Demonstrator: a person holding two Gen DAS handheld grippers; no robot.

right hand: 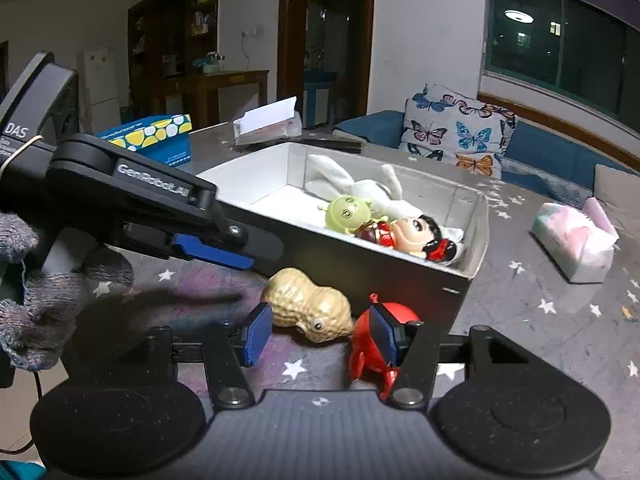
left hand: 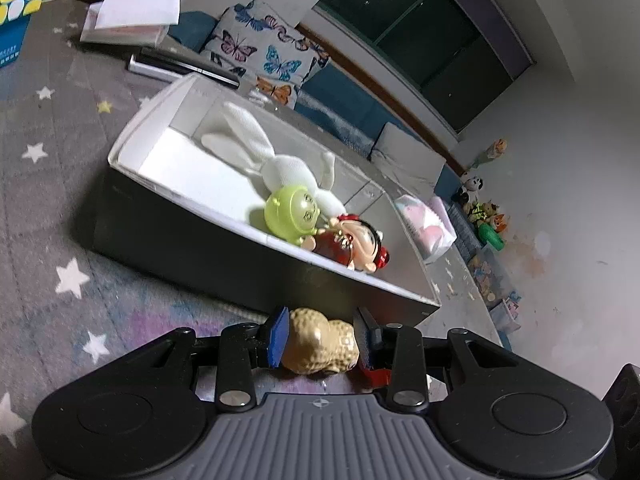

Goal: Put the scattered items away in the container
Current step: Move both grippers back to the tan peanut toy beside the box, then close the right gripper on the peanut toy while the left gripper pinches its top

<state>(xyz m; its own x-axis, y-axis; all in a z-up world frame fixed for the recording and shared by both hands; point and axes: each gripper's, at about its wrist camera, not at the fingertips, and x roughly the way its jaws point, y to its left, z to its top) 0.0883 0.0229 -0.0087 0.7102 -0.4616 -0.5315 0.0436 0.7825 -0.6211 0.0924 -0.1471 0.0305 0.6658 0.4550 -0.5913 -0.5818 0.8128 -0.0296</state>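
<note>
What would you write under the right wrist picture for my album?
Right gripper open near a peanut toy and red toy, beside the box already holding three toys.

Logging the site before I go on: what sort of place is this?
Most likely a home living room: a sofa with a butterfly cushion beside the star-patterned table, a fridge and wooden cabinet behind, and toys along the wall.

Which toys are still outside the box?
Two: the tan peanut toy and the red toy, both on the mat against the box's dark front wall. The bunny, green head and doll already lie inside.
</note>
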